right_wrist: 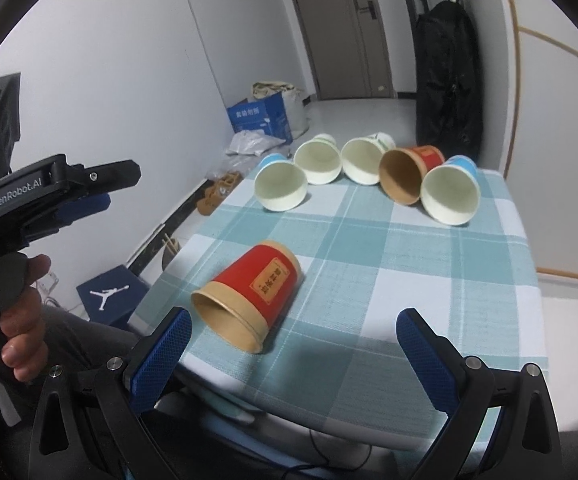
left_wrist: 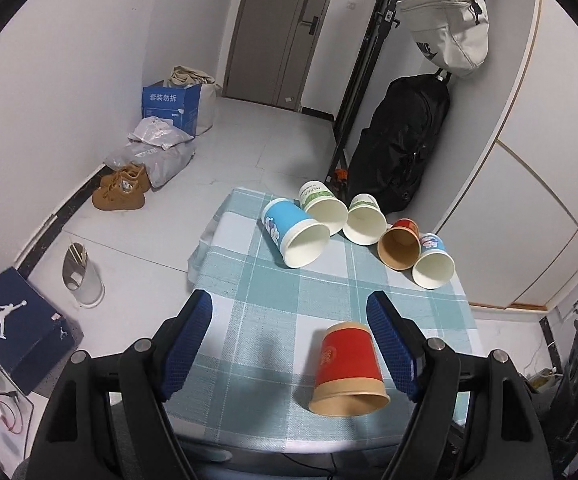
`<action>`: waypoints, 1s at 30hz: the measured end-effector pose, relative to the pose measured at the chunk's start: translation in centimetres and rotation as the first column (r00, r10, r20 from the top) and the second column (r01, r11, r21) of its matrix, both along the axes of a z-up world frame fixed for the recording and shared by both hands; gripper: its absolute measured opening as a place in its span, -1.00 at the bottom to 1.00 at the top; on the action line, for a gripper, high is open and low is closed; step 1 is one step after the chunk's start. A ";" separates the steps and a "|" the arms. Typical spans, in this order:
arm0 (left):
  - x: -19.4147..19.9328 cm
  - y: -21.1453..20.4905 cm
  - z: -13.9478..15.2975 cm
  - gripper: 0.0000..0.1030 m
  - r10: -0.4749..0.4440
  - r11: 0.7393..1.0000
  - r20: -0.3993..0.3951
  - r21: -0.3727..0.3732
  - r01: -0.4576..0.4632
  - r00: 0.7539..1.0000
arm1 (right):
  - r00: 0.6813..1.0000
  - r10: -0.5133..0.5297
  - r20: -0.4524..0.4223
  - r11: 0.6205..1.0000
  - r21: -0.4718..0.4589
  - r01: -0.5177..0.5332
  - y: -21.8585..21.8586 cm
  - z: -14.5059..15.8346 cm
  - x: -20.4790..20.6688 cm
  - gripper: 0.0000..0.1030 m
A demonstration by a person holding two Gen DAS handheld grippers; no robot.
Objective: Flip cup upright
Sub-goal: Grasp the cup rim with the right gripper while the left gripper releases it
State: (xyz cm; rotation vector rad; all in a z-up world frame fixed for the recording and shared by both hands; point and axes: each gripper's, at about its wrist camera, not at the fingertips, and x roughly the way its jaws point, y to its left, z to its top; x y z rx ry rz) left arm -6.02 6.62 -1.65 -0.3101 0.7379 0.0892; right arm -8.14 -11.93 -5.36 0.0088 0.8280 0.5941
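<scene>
A red paper cup with a tan rim band (left_wrist: 347,368) lies on its side on the near part of the checked tablecloth (left_wrist: 257,280), its mouth toward the table's front edge. It also shows in the right wrist view (right_wrist: 249,292). My left gripper (left_wrist: 289,312) is open and empty above the table, its right finger close beside the cup. My right gripper (right_wrist: 293,328) is open and empty, the cup just ahead of its left finger. The left gripper also shows at the left of the right wrist view (right_wrist: 101,188), held in a hand.
Several more cups lie on their sides in a row at the table's far end: a blue one (left_wrist: 293,234), two white ones (left_wrist: 325,210) (left_wrist: 365,220), a red one (left_wrist: 401,246), a small blue one (left_wrist: 435,260). A black bag (left_wrist: 401,140), boxes and shoes stand on the floor.
</scene>
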 end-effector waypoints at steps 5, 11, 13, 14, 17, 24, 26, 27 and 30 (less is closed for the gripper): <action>-0.1 0.1 0.2 0.48 0.003 1.000 0.001 0.019 -0.003 1.000 | 1.000 0.029 -0.008 0.999 -0.037 -0.029 1.6 -0.6 0.3 0.95; 0.2 0.2 -0.2 0.48 0.010 1.000 -0.028 0.009 -0.010 1.000 | 0.998 0.055 -0.041 0.995 -0.079 -0.058 3.4 -2.0 0.8 0.73; 0.3 0.3 -0.2 0.48 0.011 1.000 -0.036 0.003 -0.011 0.999 | 0.997 0.055 -0.050 0.994 -0.092 -0.059 3.9 -2.5 1.0 0.59; 0.3 0.4 -0.2 0.48 0.010 1.000 -0.039 -0.002 -0.010 0.999 | 0.997 0.056 -0.054 0.994 -0.092 -0.061 4.1 -2.6 1.1 0.53; 0.5 0.6 -0.4 0.48 0.014 1.000 -0.054 -0.010 -0.015 0.998 | 0.997 0.053 -0.057 0.992 -0.110 -0.059 4.4 -2.9 1.5 0.35; 0.7 0.9 -0.6 0.48 0.017 0.999 -0.067 -0.042 -0.020 0.998 | 0.998 0.026 -0.053 0.992 -0.118 -0.032 4.5 -3.1 1.9 -0.01; 0.8 0.8 -0.6 0.48 0.015 0.999 -0.070 -0.040 -0.018 0.997 | 0.999 0.017 -0.049 0.993 -0.120 -0.023 4.5 -3.1 2.0 -0.17; 0.8 0.8 -0.6 0.48 0.014 0.999 -0.071 -0.039 -0.016 0.997 | 0.999 0.013 -0.044 0.992 -0.123 -0.019 4.4 -3.0 2.0 -0.29; 0.8 0.7 -0.7 0.48 0.016 0.999 -0.072 -0.036 -0.019 0.997 | 0.999 0.000 -0.040 0.992 -0.125 -0.005 4.2 -2.9 2.0 -0.41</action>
